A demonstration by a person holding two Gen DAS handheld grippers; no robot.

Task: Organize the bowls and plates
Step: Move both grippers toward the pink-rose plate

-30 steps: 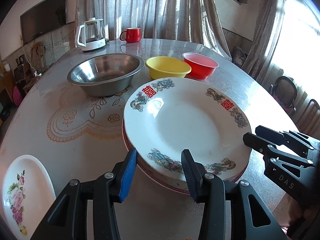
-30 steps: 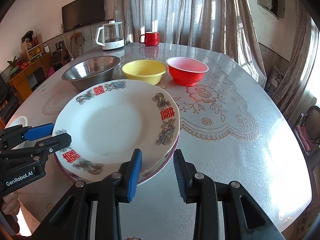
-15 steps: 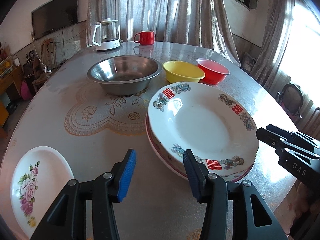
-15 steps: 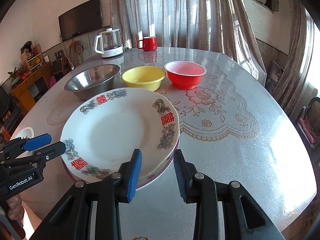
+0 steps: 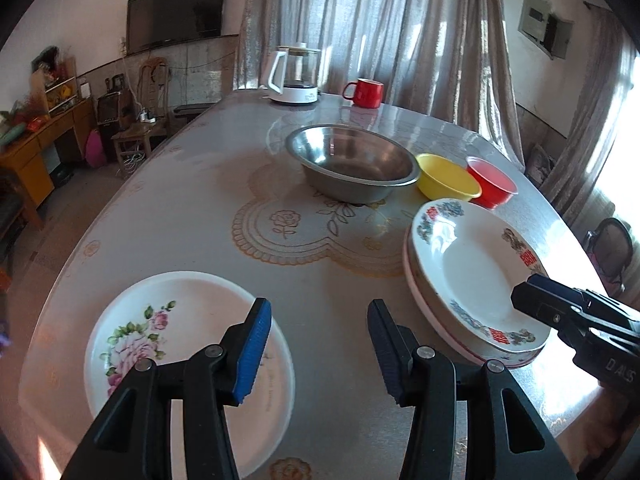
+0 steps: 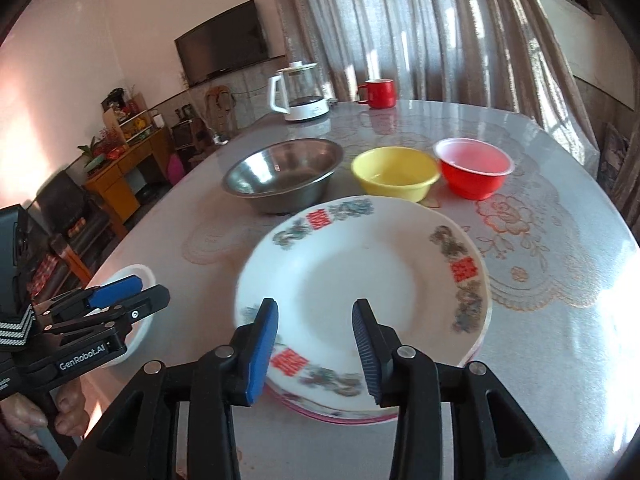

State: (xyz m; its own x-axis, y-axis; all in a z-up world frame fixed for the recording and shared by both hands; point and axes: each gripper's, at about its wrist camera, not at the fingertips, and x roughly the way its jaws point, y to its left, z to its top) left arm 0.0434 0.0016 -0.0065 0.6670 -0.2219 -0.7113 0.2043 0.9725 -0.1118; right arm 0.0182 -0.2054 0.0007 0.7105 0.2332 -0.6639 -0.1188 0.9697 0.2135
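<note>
Left wrist: rose plate point(image 5: 188, 344) (flat) faces up.

"GenRobot.AI" on the left hand-held gripper point(image 6: 132, 296), "DAS" (partly shadowed) on the right hand-held gripper point(image 5: 532, 296), red double-happiness signs on top plate point(image 6: 360, 280)

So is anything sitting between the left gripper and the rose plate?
Nothing visible. The left gripper is open, its blue pad already over the rose plate rim. The stacked plates lie off to the right, clear of that path.
</note>
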